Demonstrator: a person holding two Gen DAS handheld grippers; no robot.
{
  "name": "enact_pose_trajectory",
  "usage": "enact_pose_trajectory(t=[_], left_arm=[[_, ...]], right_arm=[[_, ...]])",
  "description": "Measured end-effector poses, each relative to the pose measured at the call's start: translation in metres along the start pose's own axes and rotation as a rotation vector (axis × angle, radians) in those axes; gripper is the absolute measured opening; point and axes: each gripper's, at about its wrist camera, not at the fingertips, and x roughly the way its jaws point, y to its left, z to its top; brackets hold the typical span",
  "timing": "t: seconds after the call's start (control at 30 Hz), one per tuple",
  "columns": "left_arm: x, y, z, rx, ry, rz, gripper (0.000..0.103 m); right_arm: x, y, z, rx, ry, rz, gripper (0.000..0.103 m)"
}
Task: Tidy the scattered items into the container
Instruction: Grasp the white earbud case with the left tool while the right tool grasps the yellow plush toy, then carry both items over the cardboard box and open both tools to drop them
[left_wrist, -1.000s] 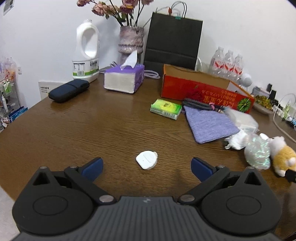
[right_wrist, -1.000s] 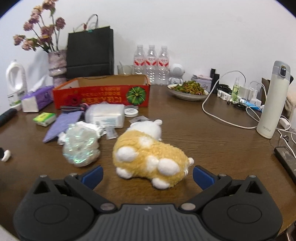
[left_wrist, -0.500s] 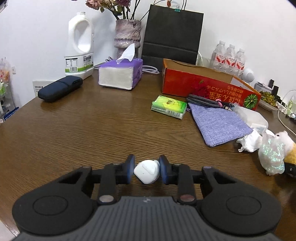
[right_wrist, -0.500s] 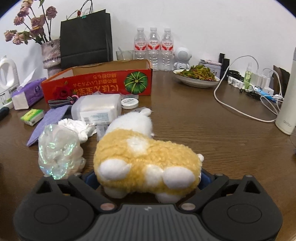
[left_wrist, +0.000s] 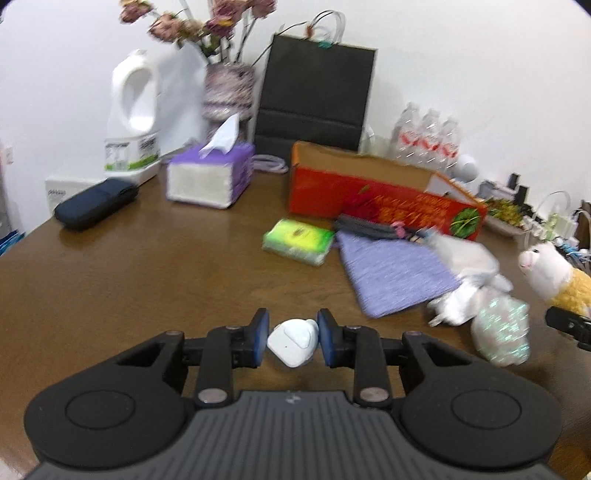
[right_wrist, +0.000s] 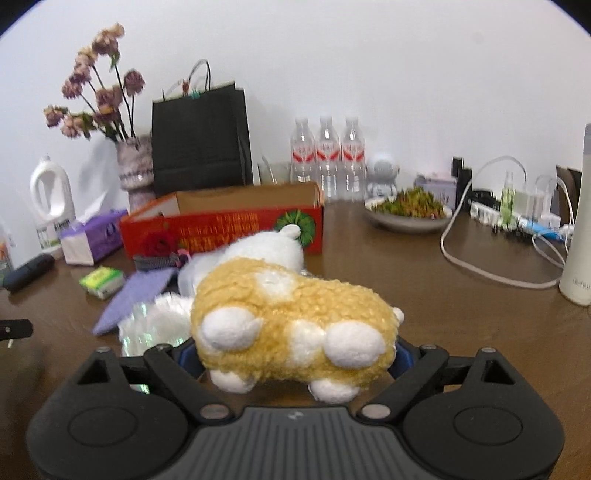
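- The left hand-held gripper (left_wrist: 292, 341) pinches a small white plug-like piece (left_wrist: 293, 342) by its sides, so it can be carried.
- The right hand-held gripper (right_wrist: 295, 363) squeezes the yellow plush toy (right_wrist: 291, 321) across its body, a hold that suits something soft.
- A purple cloth (left_wrist: 397, 278), green packet (left_wrist: 298, 242) and shiny wrapper (left_wrist: 500, 334) lie on the tabletop (left_wrist: 147, 273).
- Beyond them, the red cardboard box (right_wrist: 221, 230) sits open-topped, likely the container.

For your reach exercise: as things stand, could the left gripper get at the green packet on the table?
Probably not yet. The left gripper is shut on a small white case, so it has no free grasp. The path to the green packet looks like bare table.
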Motion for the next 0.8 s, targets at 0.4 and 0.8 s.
enact_pose_trajectory(t=[0.4,0.8], left_arm=[[0.046,-0.057,0.134,0.009,-0.214,-0.171,0.029],[0.174,-0.054,0.173,-0.146,-0.146,-0.13,0.029]], right_arm=[[0.056,0.025,0.106,-0.054,-0.172,0.085,0.092],[0.184,0.042,0.163,-0.011,-0.091,0.114,0.092]])
